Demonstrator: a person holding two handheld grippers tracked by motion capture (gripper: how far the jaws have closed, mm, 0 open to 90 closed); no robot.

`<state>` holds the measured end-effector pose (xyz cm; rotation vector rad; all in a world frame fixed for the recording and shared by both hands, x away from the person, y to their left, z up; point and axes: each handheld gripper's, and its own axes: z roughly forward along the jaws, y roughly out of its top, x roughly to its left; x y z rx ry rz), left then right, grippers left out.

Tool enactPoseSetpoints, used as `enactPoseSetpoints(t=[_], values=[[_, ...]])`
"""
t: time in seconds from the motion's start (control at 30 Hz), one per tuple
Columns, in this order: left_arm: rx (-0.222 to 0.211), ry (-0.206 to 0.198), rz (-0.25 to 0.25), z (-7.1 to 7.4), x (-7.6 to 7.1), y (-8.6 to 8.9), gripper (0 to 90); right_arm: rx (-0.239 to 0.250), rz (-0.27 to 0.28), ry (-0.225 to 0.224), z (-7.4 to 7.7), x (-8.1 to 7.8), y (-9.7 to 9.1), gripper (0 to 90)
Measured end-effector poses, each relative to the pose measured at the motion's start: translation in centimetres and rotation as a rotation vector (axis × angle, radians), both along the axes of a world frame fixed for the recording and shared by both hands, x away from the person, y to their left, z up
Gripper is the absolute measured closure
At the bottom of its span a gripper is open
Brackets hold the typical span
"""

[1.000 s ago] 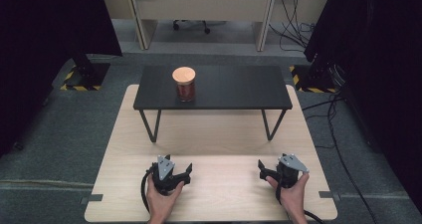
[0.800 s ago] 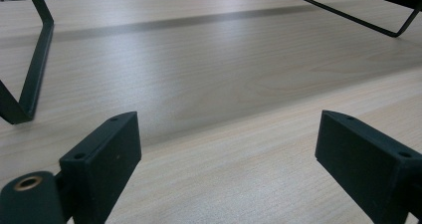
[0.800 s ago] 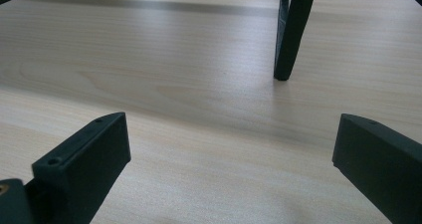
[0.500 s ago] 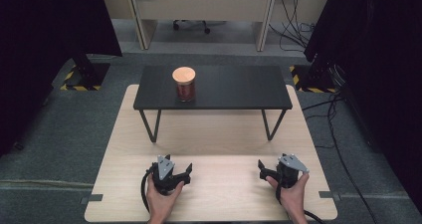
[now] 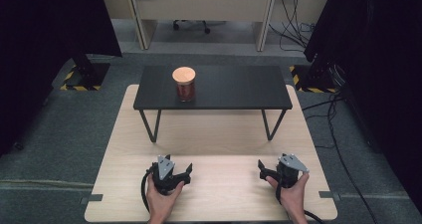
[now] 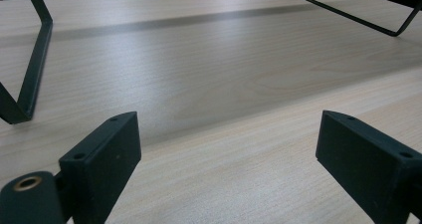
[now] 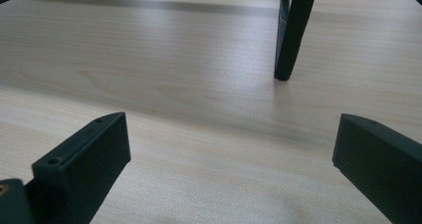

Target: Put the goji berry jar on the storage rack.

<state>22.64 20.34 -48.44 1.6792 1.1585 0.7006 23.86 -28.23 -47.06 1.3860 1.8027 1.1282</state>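
Nothing had moved: both grippers, left (image 5: 175, 175) and right (image 5: 275, 173), rested low in frame, jaws spread, empty. Jar (image 5: 183, 83) stood upper centre on the shelf (image 5: 239, 87); approach it level.

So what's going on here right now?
Nothing is being handled yet. A person rests the left hand-held gripper and the right hand-held gripper on the near edge of the wooden table, both with jaws open and empty. A jar with a wooden lid stands untouched on the black shelf farther back.
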Motion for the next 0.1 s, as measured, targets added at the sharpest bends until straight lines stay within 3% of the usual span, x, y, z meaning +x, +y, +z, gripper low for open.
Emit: enactPoseSetpoints(t=[0.1], values=[[0.001, -0.013, -0.007, -0.14, -0.10, 0.01, 9.0, 0.001, 0.001, 0.000, 0.00, 0.01, -0.03, 1.8]])
